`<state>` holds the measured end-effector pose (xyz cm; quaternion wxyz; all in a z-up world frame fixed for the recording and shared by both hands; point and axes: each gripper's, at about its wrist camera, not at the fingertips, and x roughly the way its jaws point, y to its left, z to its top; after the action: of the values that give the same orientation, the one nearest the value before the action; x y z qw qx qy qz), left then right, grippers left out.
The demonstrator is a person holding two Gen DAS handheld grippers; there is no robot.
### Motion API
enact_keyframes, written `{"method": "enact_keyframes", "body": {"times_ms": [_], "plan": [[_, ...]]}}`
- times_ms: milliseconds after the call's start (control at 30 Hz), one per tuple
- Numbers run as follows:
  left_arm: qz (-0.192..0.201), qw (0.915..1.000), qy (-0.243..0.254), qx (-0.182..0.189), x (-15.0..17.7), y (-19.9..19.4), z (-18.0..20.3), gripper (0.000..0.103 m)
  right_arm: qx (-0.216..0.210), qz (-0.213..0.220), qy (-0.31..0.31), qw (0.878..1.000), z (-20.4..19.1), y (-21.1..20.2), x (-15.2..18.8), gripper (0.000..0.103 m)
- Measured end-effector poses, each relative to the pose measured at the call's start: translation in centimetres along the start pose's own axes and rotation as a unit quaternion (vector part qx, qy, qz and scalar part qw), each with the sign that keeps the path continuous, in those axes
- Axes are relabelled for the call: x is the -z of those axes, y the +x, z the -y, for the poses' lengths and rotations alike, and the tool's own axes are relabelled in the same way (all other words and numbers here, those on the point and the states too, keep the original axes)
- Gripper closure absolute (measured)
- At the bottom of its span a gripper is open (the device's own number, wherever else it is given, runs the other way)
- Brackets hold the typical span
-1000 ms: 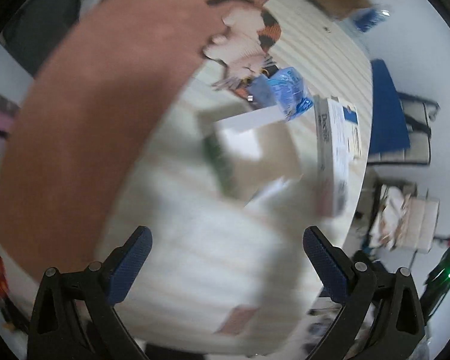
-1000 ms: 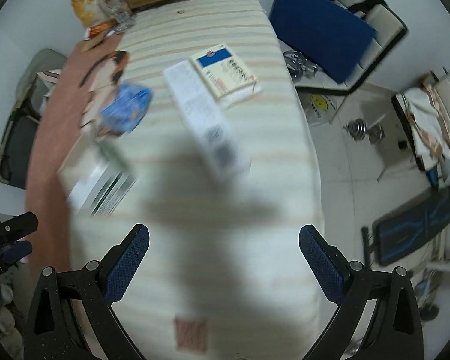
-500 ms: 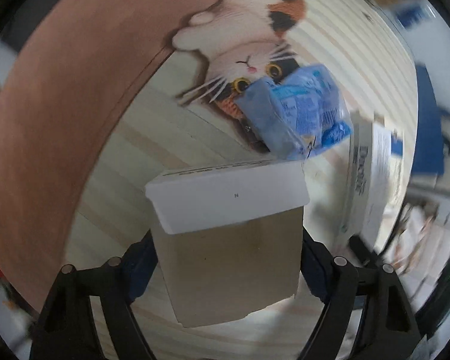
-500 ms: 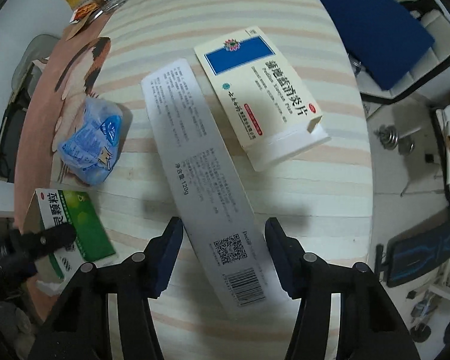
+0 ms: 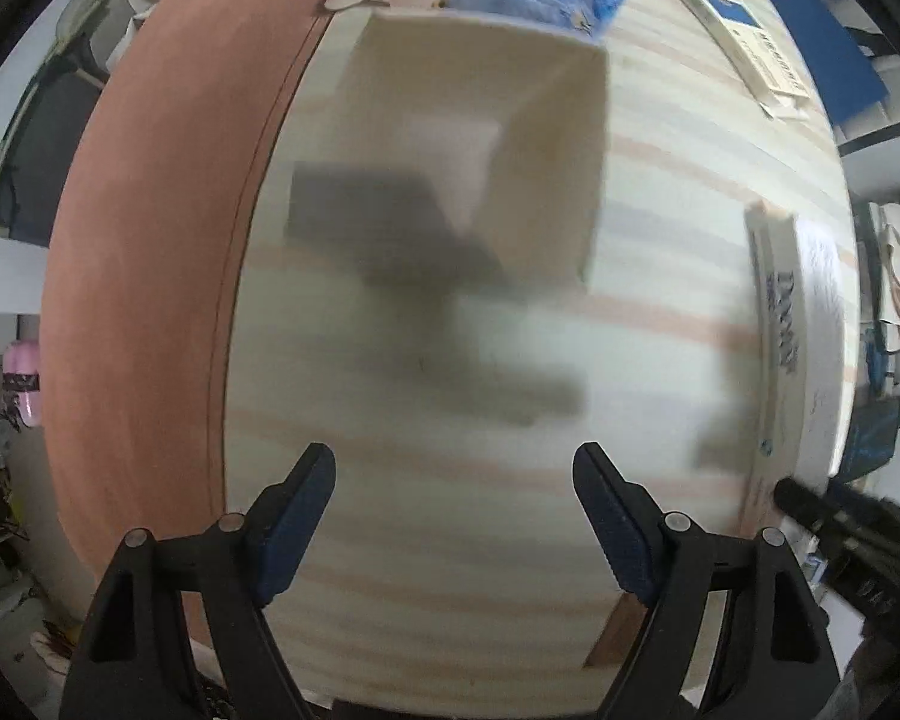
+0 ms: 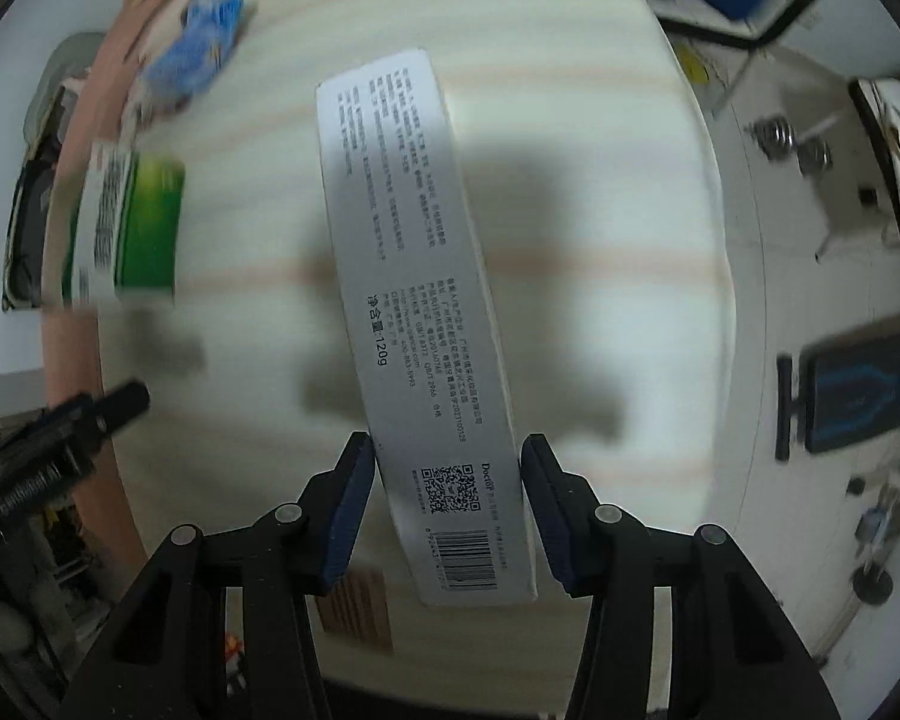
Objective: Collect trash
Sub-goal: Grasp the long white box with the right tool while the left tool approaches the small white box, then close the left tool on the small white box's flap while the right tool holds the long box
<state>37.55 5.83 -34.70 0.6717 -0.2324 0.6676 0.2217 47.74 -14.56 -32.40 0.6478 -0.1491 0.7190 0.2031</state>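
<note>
Right claw [image 6: 447, 480] grips long box [image 6: 414, 276] — left claw [image 5: 455, 489] (spread) empty.

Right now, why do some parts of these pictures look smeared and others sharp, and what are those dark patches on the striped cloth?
Left wrist view: the pale box and striped cloth are smeared, while the left gripper stays crisp. Right wrist view: the long white box reads sharply, but the green box at the edge is streaked. The dark patches are shadows; the fisheye lens bends both views.

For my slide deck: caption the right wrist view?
Right gripper clamps a long white box above the striped table.
</note>
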Motion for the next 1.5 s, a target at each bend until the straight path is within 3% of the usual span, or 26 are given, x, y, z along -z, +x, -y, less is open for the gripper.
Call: {"method": "enact_keyframes", "body": {"times_ms": [67,167,300,400,600,867,967,1000,1033,1067,1167,1500], "plan": [[0.016,0.9998,0.002,0.012,1.1,-1.4,-0.2,0.023,0.009,-0.006,-0.003,1.000,0.2,0.1,0.8,0.049],[0.059,0.9982,0.004,0.014,1.3,-4.5,-0.8,0.023,0.025,0.004,-0.010,1.000,0.3,-0.2,0.2,0.037],[0.090,0.9954,-0.007,0.031,-1.6,-7.2,-1.8,0.022,0.052,0.020,-0.029,0.998,-0.9,0.3,-2.1,0.036],[0.083,0.9954,-0.005,0.047,-4.7,-6.9,-2.1,0.022,0.052,0.018,-0.023,0.998,-1.1,0.7,-3.6,0.036],[0.044,0.9972,0.036,0.048,-9.3,-3.5,0.8,0.022,0.051,0.011,-0.005,0.999,-1.0,0.9,-5.1,0.035],[0.012,0.9990,0.042,0.008,-10.5,0.2,2.1,0.022,0.053,0.011,-0.009,0.998,-1.5,1.2,-5.2,0.035],[0.021,0.9992,0.034,0.008,-10.4,0.5,2.0,0.023,0.059,0.018,-0.008,0.998,-1.3,1.1,-5.2,0.045],[0.027,0.9991,0.032,0.011,-10.3,0.4,1.9,0.029,0.061,0.027,-0.015,0.998,-1.4,0.9,-5.1,0.054],[0.031,0.9989,0.032,0.013,-10.1,0.3,1.9,0.040,0.065,0.032,-0.018,0.997,-1.4,0.8,-4.9,0.054],[0.030,0.9988,0.034,0.015,-10.0,0.3,1.9,0.065,0.063,0.034,-0.017,0.997,-1.3,0.7,-4.8,0.054],[0.030,0.9983,0.037,0.033,-9.2,-0.1,1.6,0.088,0.054,0.042,-0.017,0.998,-1.0,0.5,-4.5,0.054],[0.059,0.9962,0.019,0.062,-4.7,-3.3,0.4,0.100,0.039,0.050,-0.029,0.998,-0.9,0.0,-3.0,0.054]]}}
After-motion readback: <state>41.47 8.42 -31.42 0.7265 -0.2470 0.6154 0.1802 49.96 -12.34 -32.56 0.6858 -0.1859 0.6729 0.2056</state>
